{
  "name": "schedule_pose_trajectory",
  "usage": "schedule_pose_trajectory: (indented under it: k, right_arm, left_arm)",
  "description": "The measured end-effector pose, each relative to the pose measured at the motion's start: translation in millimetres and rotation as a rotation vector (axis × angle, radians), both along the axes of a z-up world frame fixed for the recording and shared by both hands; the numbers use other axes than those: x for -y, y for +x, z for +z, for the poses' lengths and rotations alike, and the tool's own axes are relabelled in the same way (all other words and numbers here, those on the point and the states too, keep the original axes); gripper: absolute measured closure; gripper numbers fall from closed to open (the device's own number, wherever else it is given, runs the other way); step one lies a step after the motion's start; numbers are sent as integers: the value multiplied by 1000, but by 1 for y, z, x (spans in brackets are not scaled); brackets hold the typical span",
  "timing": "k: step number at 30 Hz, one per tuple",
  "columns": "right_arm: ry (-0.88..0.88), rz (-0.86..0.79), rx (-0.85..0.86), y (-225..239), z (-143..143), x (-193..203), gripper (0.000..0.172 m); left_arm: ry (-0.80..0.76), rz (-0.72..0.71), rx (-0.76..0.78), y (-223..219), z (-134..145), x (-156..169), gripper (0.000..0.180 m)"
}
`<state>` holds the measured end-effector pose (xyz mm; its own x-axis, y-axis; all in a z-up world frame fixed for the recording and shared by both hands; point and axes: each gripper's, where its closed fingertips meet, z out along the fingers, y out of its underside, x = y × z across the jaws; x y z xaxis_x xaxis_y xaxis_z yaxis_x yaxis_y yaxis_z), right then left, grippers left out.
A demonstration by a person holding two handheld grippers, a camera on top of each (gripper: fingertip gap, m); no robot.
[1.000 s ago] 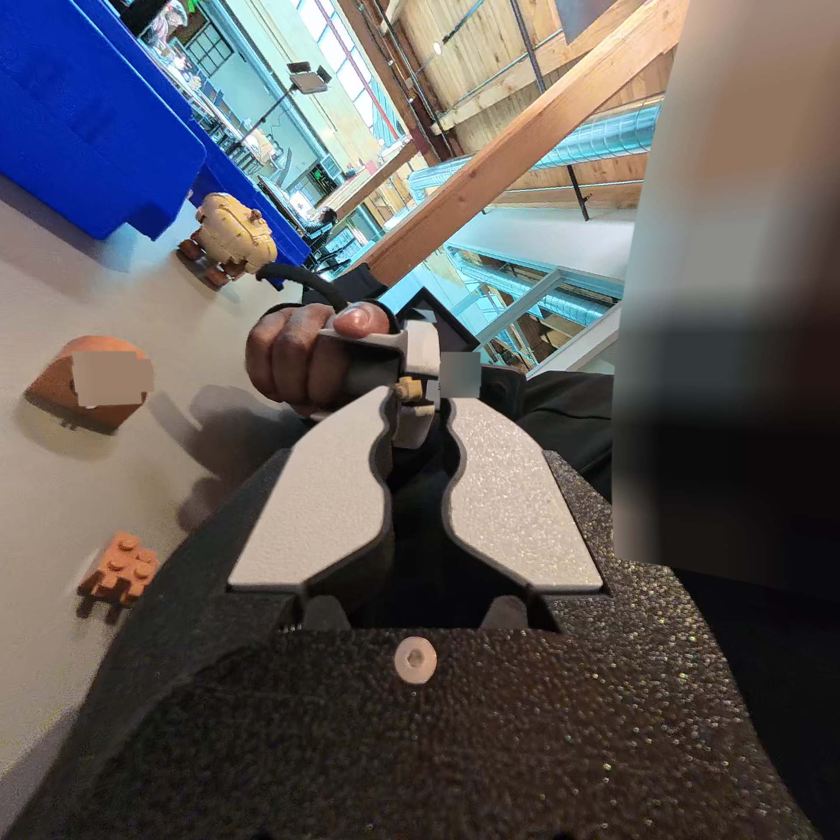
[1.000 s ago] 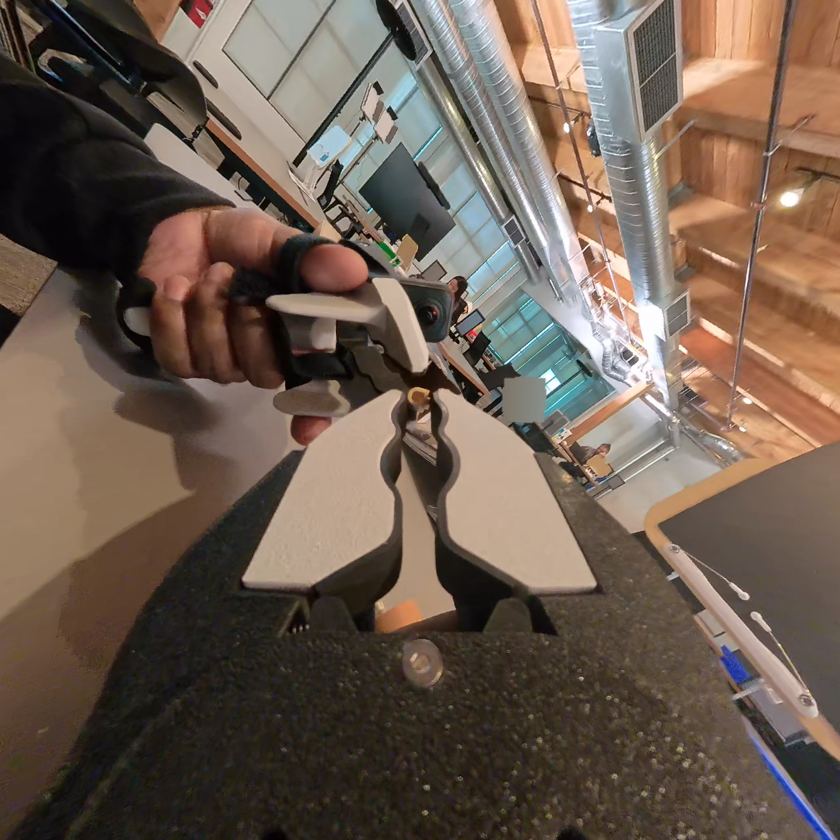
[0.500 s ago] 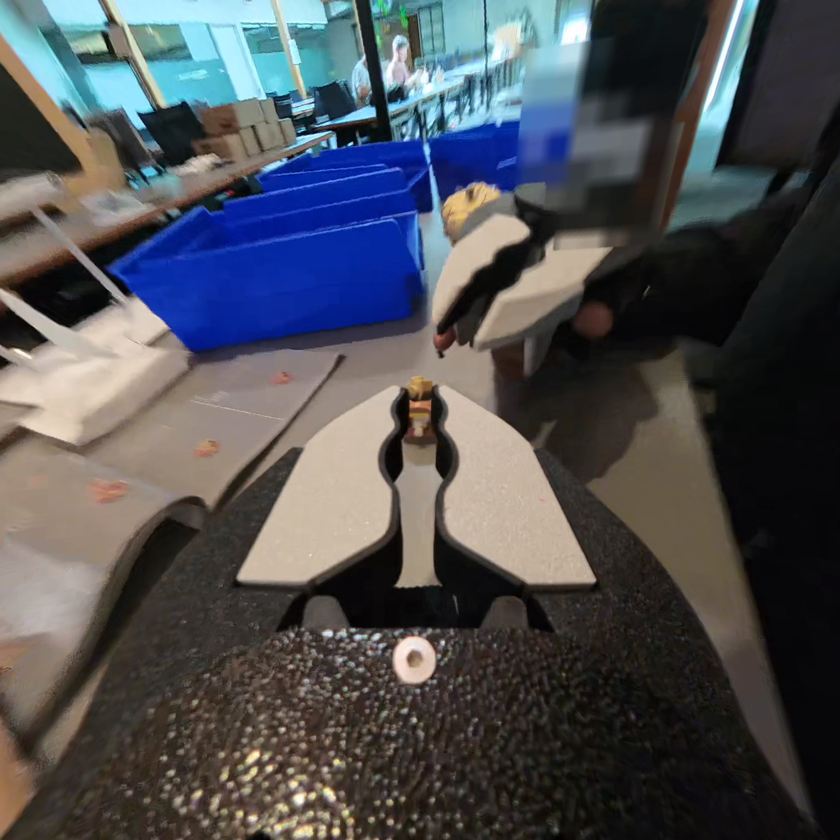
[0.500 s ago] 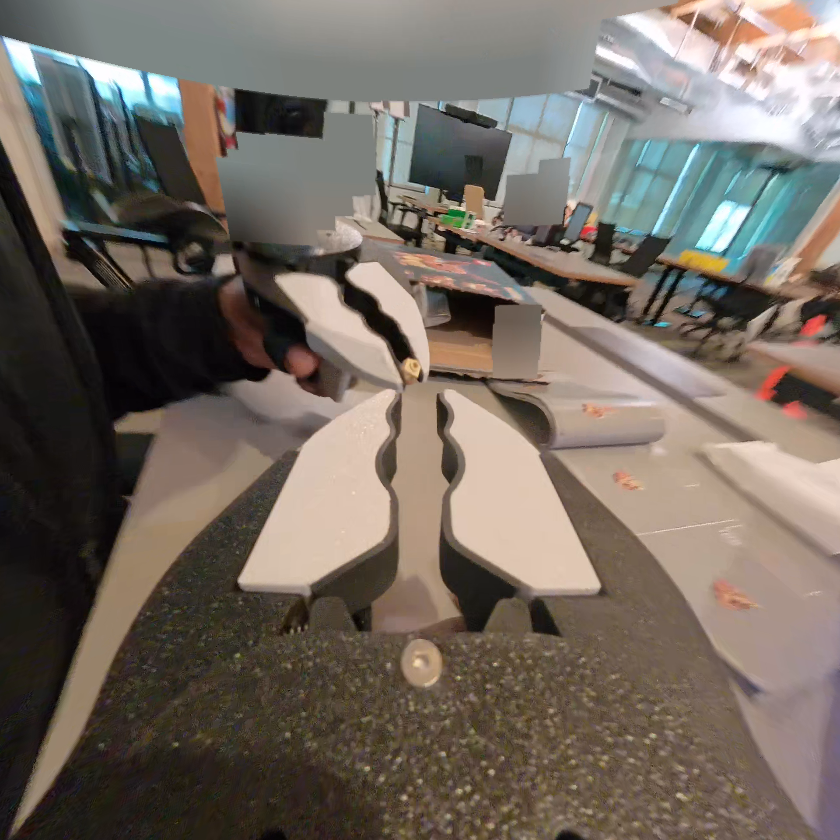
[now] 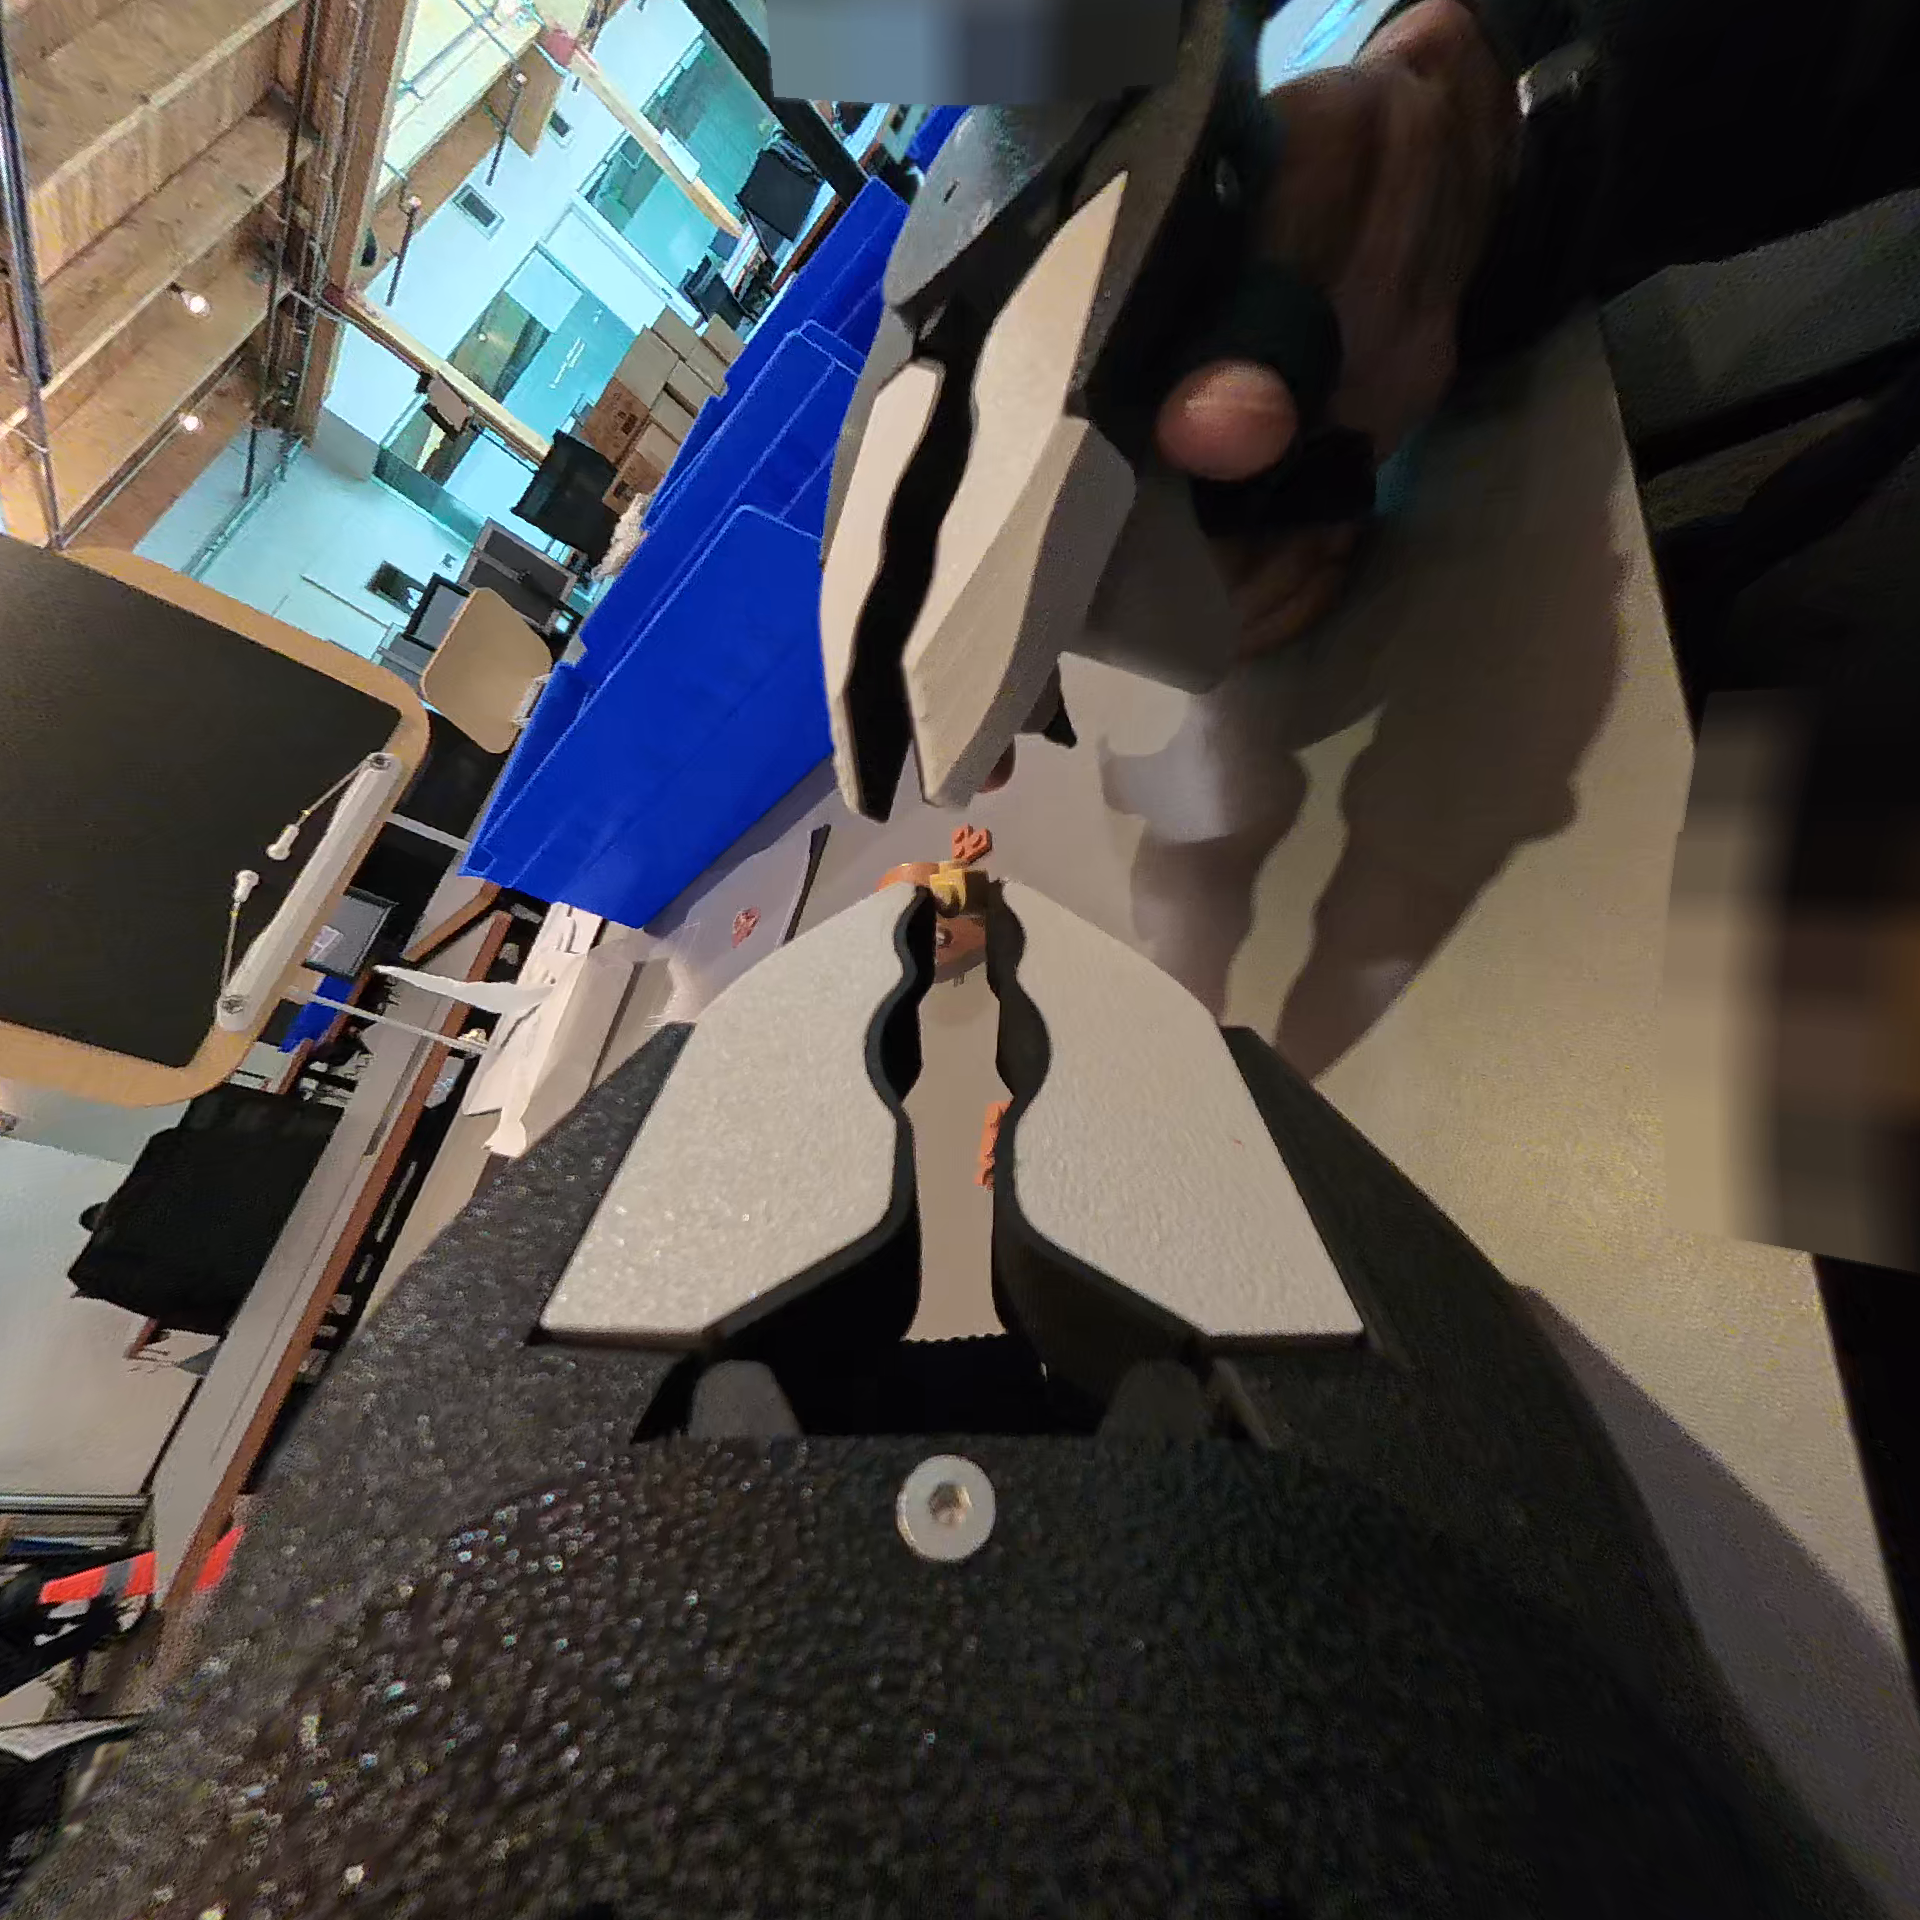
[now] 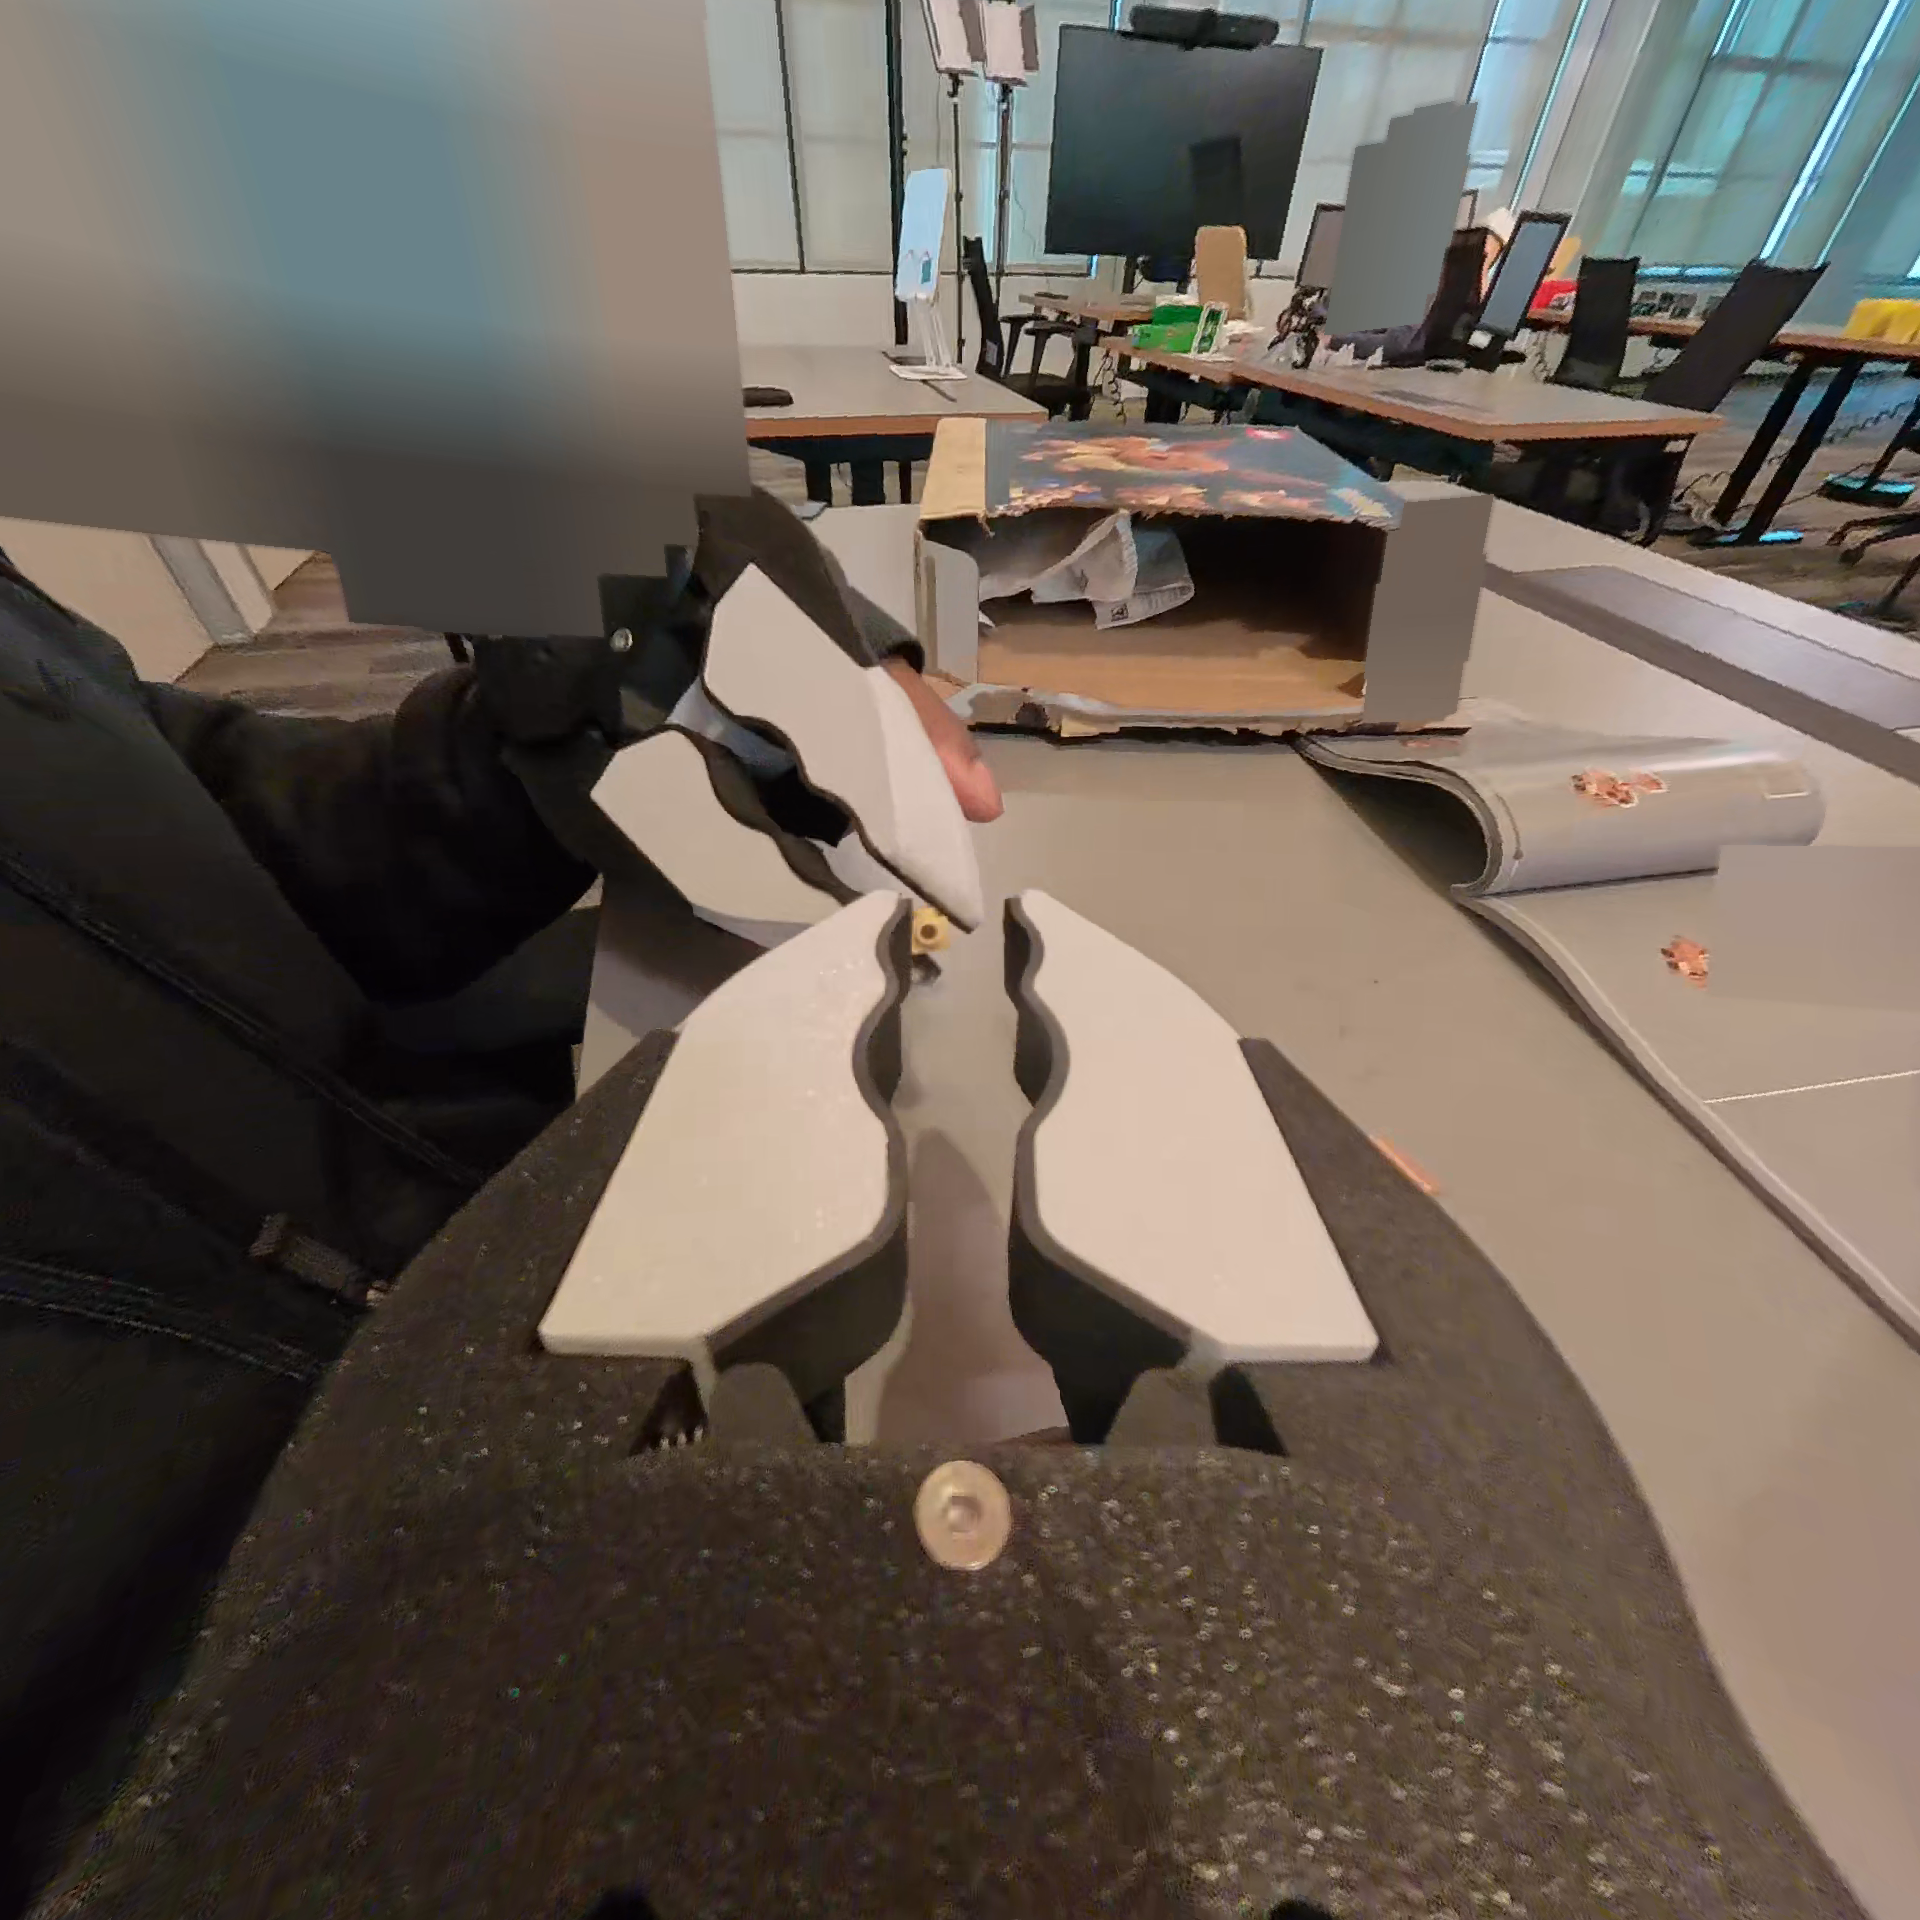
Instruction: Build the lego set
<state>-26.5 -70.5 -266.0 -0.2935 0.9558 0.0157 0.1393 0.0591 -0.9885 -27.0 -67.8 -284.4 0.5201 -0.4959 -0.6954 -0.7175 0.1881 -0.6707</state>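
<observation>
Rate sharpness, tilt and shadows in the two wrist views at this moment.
Left wrist view: steeply tilted, wide-angle bend, soft; broad shadows on the table. Right wrist view: level, mostly crisp, even light; the left gripper slightly soft, the cardboard box clear.

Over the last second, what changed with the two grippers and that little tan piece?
The tan piece changed hands. A second ago both grippers' tips met at it. Now the left gripper alone clamps it at its fingertips, while the right gripper has opened, stands bare and has drawn slightly apart. Both swung down from facing the ceiling toward the grey table. The cardboard box and blue bins sit unmoved.
</observation>
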Motion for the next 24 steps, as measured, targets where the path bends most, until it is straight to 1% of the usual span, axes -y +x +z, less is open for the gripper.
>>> schedule_pose_trajectory:
  k: [8,15,24]
  right_arm:
    - [37,61,93,-3,-13,9,155]
    - [39,42,142,-7,-20,4,160]
    - [9,88,202,-6,-26,7,159]
  left_arm:
    - [11,5,-52,0,0,1,171]
    - [7,38,-95,-5,-5,-4,171]
    - [18,-26,-165,-2,-10,-1,171]
